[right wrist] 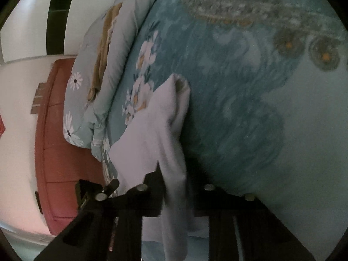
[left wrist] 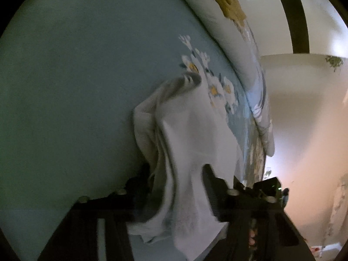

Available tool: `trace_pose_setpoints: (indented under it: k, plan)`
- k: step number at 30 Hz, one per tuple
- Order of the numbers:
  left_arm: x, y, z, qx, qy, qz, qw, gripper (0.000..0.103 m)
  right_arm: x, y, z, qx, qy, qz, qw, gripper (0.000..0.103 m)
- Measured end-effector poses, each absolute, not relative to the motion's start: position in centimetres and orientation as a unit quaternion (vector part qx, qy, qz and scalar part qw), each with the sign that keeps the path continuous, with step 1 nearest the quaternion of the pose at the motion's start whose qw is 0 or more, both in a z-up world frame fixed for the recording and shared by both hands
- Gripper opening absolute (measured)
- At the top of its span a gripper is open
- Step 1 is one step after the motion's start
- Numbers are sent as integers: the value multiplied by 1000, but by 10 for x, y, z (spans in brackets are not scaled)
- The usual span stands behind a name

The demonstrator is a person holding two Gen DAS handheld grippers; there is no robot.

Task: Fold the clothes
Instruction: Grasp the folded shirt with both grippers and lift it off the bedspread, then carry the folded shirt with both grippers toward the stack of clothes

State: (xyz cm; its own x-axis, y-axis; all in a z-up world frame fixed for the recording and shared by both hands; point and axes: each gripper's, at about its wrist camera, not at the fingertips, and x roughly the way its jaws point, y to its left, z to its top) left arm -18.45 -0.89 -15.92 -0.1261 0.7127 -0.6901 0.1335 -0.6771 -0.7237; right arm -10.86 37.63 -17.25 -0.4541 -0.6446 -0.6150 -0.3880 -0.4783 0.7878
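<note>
The white cloth (left wrist: pixel 191 134) lies on the blue bed sheet (left wrist: pixel 65 87), w/ its far end at 12 o'clock from both tongs. The left gripper (left wrist: pixel 176 174) is partly closed w/ cloth bunched between its jaws. The right gripper (right wrist: pixel 176 174) is nearly shut, pinching a thin edge. That thin pinch could slip, so the fold may go crooked.

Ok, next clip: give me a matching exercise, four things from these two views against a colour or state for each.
Things:
1. white garment
2. bedsheet
3. folded quilt
4. headboard

Descriptions:
A. reddish, beside the bed
B. pale blue with daisy print, along the bed's edge
C. clamped in both tongs
D. blue-green with white flowers, spread flat

Pairs: 1-C, 2-D, 3-B, 4-A
</note>
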Motion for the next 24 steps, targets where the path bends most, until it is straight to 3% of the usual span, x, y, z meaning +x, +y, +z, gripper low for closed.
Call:
trace_pose_setpoints:
  k: [3, 5, 17, 24]
  plan:
    - [-177, -6, -151, -624, -320, 685, 195, 17, -106, 375, -163, 511, -508, -688, 89, 9]
    - [-170, -5, -141, -614, -328, 692, 191, 14, -103, 375, -153, 508, -508, -690, 91, 9]
    - [-109, 6, -80, -585, -322, 711, 221, 13, -48, 378, -92, 506, -471, -713, 115, 8]
    - [-99, 33, -4, -539, -291, 743, 268, 13, -29, 386, -28, 462, -456, -749, 135, 7]
